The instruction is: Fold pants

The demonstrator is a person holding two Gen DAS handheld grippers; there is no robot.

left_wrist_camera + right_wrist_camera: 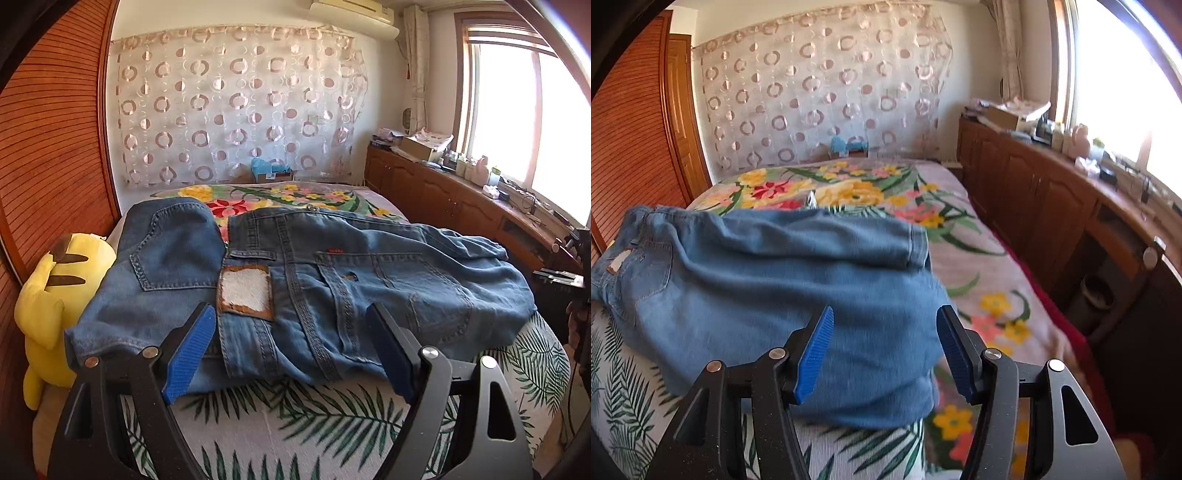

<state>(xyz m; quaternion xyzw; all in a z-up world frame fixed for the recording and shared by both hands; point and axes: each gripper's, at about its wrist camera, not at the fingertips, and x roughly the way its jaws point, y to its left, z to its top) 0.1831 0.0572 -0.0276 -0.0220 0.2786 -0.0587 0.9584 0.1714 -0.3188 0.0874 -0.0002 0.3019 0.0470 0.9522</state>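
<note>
The jeans [295,280] lie across the near end of the bed [295,424], seat side up, with the back pockets and the pale waistband patch [245,291] showing. The waist end sits toward the left, beside the yellow plush toy [55,295], and the legs seem already doubled over toward the right, which would explain the thick, rounded bundle in the right wrist view. Spread flat on the leaf-print cover, they are within easy reach of both tools.

The left gripper [291,347] hovers just short of the waistband, jaws wide apart and holding nothing, probably lined up to pinch that edge. The right gripper [884,350] hangs over the folded leg end [812,295], jaws likewise spread and empty; whether its pads touch the denim, I cannot tell.
</note>
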